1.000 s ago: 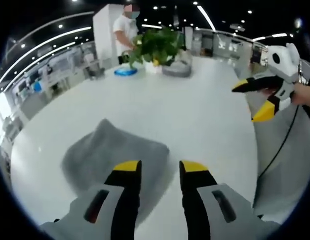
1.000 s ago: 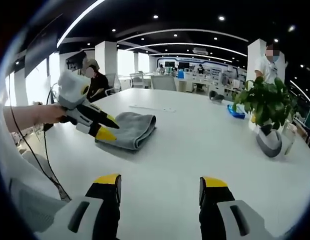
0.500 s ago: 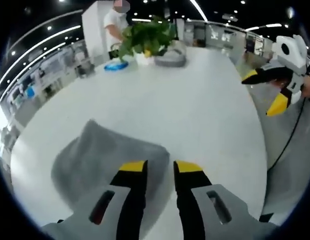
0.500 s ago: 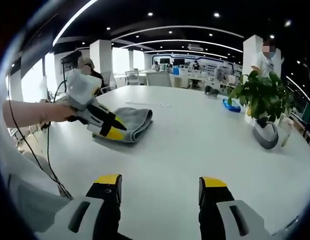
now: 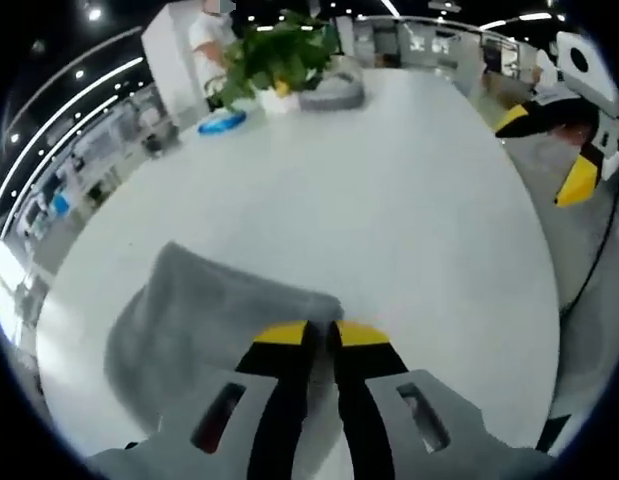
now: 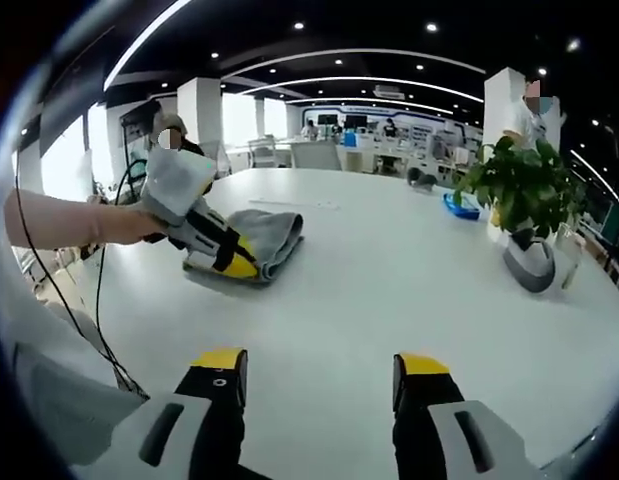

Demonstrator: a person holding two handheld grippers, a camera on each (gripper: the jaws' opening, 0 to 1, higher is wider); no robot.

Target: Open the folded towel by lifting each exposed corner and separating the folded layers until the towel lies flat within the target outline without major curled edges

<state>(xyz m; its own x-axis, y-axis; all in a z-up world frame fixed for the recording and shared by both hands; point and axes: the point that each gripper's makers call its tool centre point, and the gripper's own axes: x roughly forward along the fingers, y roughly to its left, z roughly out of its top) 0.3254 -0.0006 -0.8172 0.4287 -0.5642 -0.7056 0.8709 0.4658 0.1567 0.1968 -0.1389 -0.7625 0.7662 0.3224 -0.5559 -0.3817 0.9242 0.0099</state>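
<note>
The left gripper [image 5: 319, 333], yellow-tipped jaws nearly together, pinches the near corner of the folded grey terry towel [image 5: 204, 315] lying on the round white table [image 5: 389, 200]; the pinch may catch every layer, so lifting would drag the bundle rather than open it. The right gripper [image 6: 319, 363] hovers with jaws wide apart and empty, well back; farther off, clear of the work, stand a leafy green potted plant [image 6: 519, 190], a blue dish [image 5: 221, 122] and a person [image 6: 524, 115].
</note>
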